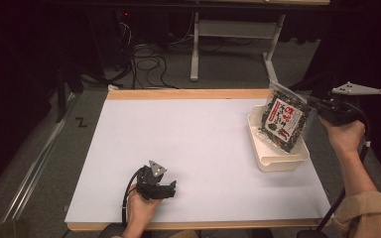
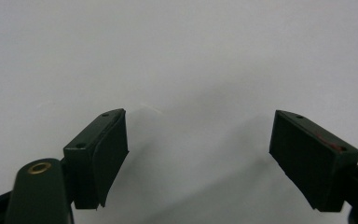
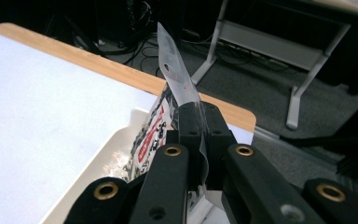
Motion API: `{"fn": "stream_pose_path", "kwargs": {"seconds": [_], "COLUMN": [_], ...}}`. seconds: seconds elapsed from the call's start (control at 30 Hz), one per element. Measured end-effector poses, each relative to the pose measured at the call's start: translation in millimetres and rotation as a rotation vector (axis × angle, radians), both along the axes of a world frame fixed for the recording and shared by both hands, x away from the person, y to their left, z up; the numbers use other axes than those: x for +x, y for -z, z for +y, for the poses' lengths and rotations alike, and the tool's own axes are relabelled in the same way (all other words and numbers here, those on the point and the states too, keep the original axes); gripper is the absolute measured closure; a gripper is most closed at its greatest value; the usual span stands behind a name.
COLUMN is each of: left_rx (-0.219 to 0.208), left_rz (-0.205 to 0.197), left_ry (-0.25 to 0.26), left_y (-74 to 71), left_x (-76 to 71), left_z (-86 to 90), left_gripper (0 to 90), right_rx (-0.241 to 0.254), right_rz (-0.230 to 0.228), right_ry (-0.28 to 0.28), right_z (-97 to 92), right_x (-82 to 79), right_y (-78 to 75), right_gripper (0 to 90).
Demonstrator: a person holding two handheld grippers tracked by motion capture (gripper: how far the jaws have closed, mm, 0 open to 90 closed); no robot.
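While the white table (image 1: 193, 148) lies bare in the middle, the cream tray (image 1: 278, 161) at its right holds the snack bag (image 1: 284, 121) tilted upright, clear top edge up-left, pinched by the right gripper (image 3: 199, 121). The left gripper (image 2: 198, 149) rests near the front edge, jaws wide apart, holding nothing.

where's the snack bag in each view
High view: the snack bag stands at the right, over the white tray, its clear top edge pinched by the right tool.
Left gripper view: not in it; open jaws of the left tool over bare white table.
Right gripper view: centre, clear top strip rising from shut jaws.
Shared landmark: the white tray.
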State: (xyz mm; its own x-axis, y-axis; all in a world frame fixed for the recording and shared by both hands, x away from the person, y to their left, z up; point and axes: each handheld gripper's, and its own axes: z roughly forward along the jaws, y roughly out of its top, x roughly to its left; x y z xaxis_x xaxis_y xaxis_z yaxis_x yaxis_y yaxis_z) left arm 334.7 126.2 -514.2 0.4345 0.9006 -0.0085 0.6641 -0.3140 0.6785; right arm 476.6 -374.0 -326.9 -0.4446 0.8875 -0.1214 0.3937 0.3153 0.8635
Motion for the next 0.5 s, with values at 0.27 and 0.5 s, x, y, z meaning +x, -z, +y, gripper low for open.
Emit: {"fn": "stream_pose_path", "kwargs": {"seconds": [0.27, 0.5], "left_rx": [-0.007, -0.011], "left_rz": [-0.003, -0.003], "left_ry": [-0.004, -0.002], "left_y": [-0.8, -1.0], "left_x": [0.2, 0.7], "left_z": [1.4, 1.3], "left_gripper": [19.9, 20.0], "right_rx": [0.024, 0.047], "right_rz": [-0.001, 0.026], "right_ry": [0.047, 0.069], "right_z": [-3.6, -8.6], "right_x": [7.2, 8.8], "right_y": [0.7, 1.4], "right_gripper": [76.4, 57.5]}}
